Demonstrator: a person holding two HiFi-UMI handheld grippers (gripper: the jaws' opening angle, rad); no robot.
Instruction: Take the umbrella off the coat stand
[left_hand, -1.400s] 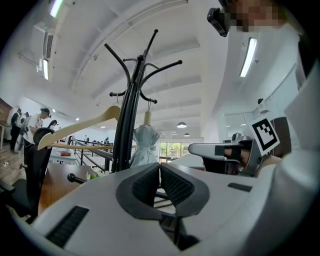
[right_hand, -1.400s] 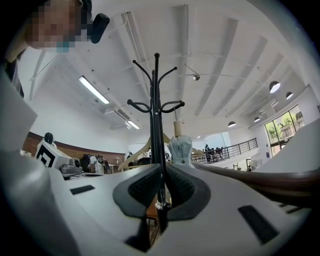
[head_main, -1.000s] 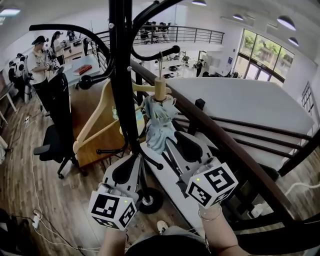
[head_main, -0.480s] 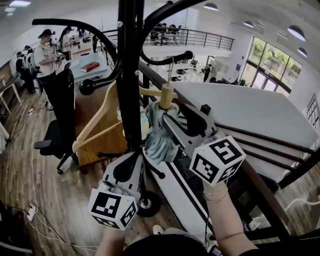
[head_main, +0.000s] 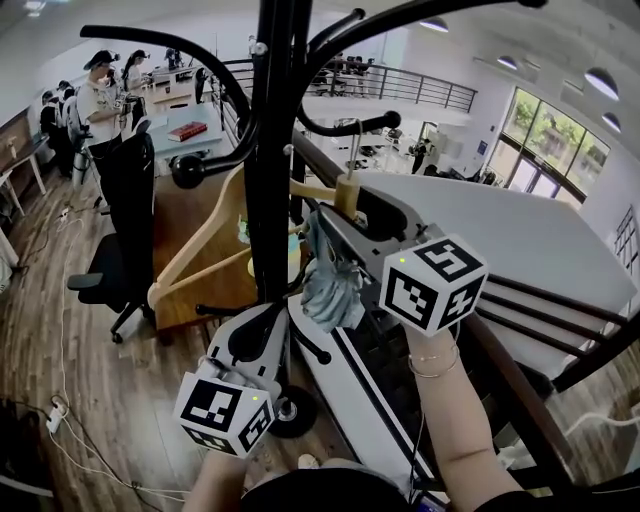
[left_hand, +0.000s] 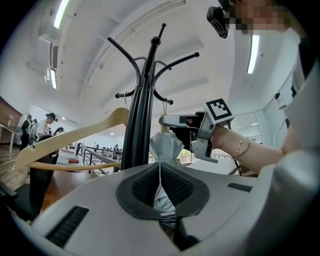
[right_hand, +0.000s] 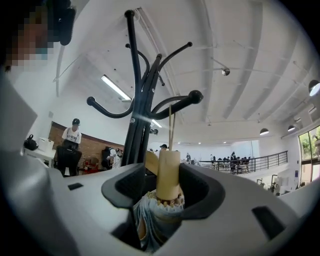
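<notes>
Umbrella (head_main: 330, 290) mostly hidden behind right gripper (head_main: 355, 215), its jaws just opening round handle (right_hand: 168, 172); left gripper (left_hand: 160, 172) pinches fabric.

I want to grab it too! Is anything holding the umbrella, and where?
The left hand-held gripper pinches the umbrella by its cloth, low down. The right hand-held gripper has just been opening its jaws; they stand round the handle without squeezing.

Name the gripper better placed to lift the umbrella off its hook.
Right. The right gripper's jaws, just opened, straddle the umbrella's wooden handle under the hook; the left gripper pinches it lower down.
</notes>
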